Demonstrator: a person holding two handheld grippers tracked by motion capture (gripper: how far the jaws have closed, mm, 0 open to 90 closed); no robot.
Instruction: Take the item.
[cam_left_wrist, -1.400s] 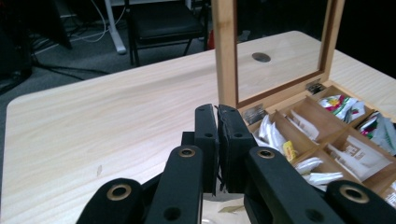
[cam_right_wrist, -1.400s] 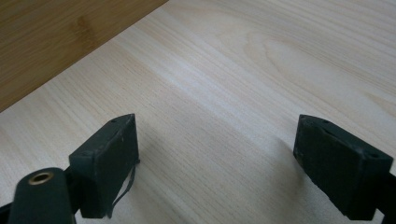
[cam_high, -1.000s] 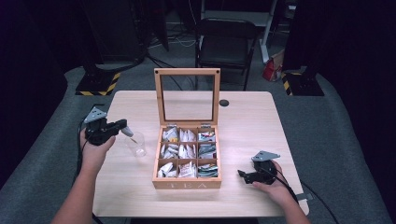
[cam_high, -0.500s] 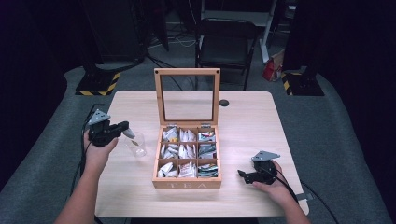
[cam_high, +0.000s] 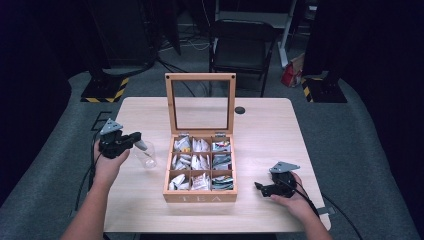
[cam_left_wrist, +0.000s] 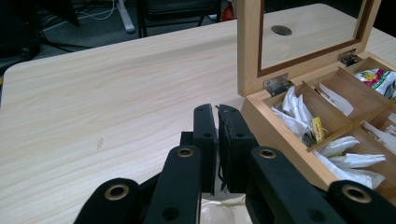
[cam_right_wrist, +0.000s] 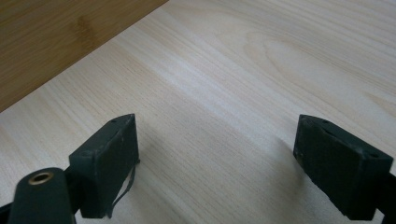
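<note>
Two grippers: we hold one in each hand over the worktop (cam_high: 260, 125), one on either side of the wooden tea box (cam_high: 200, 197).
Left gripper (cam_high: 134, 140): left of the tea box, level with its back row of compartments, pointing toward the box.
Left fingers (cam_left_wrist: 205, 140): drawn almost together, with just a thin dark slit between the pads; we cannot tell whether anything thin is pinched there.
Glass (cam_high: 146, 156): a small clear one, upright on the worktop just left of the tea box, directly under and a little beyond the left fingertips.
Pale thing (cam_left_wrist: 219, 212): crinkled, showing below the left fingers in the left gripper view; in the high view a whitish tip sits at the glass mouth. We cannot tell what it is.
Right gripper (cam_high: 259, 187): right of the tea box, near its front corner, low over the worktop and pointing toward the box.
Right fingers (cam_right_wrist: 112, 158): spread wide, with bare wood between them.
Tea box: lid upright, six compartments filled with sachets, well apart from the right fingers.
</note>
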